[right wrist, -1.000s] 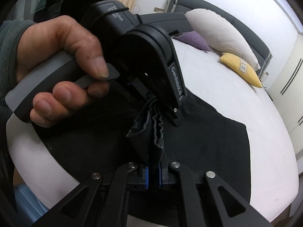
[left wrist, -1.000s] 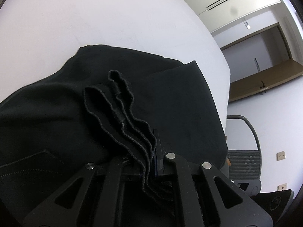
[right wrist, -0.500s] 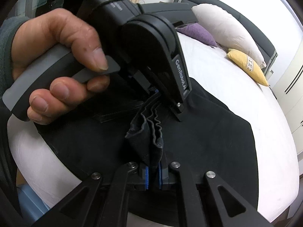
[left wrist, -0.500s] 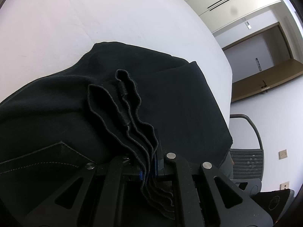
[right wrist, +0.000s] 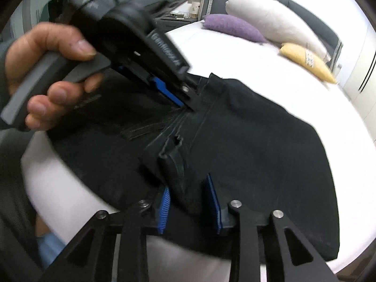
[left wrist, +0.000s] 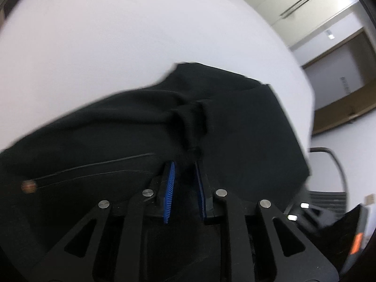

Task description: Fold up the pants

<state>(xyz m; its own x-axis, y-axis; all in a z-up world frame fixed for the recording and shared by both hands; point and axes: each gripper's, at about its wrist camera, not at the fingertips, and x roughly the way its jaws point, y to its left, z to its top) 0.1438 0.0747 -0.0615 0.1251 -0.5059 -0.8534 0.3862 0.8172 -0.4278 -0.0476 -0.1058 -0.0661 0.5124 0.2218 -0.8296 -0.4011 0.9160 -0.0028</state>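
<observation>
Pants black, matte, bunched on white bed | L gripper & R gripper jaws opening, fabric loose between

One pair of black pants lies on one white bed. Three pillows sit at the headboard: one white, one purple, one yellow. Two grippers, left and right. One hand shows.

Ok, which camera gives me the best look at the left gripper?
The right wrist view: it shows the left gripper from outside, with the hand on its handle, jaws opening over the pants. The left wrist view shows only its own blue pads around a fold.
</observation>
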